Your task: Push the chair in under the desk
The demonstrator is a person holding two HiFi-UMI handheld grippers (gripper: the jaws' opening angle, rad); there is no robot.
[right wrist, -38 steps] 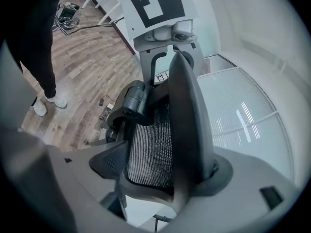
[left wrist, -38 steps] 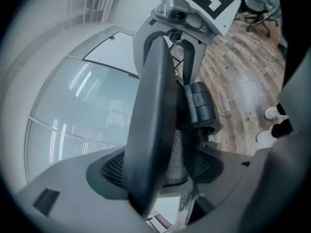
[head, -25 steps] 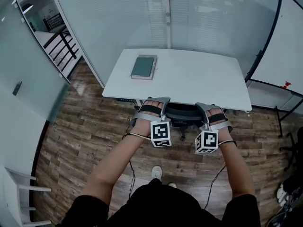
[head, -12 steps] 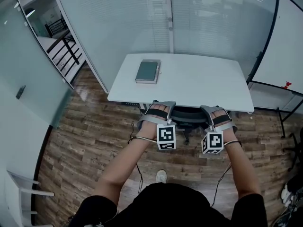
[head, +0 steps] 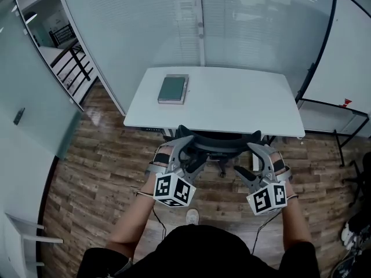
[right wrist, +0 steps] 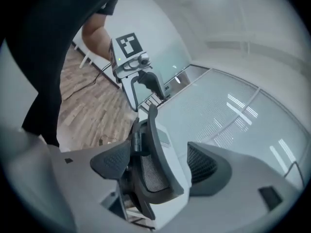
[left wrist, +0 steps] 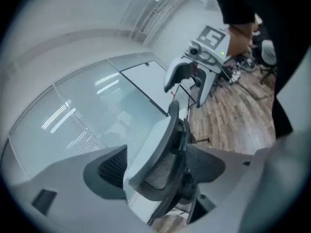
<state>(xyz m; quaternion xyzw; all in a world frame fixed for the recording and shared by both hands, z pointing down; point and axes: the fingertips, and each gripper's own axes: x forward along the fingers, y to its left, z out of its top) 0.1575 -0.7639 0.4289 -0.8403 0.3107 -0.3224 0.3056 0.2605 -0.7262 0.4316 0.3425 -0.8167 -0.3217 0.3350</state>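
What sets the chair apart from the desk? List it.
Colour: the chair is dark grey, the desk white.
Surface: the chair's back is mesh, the desk's top smooth.
Shape: the chair's back is curved, the desk's top a flat rectangle.
Load: the desk bears a book; nothing shows on the chair.
Shared: both stand on the wood floor, the chair's back at the desk's front edge.

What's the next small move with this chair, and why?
Probably draw both grippers straight back, off the chair. It looks tucked under the desk, its back at the desk's edge, and the left gripper and right gripper only straddle that back with jaws open.
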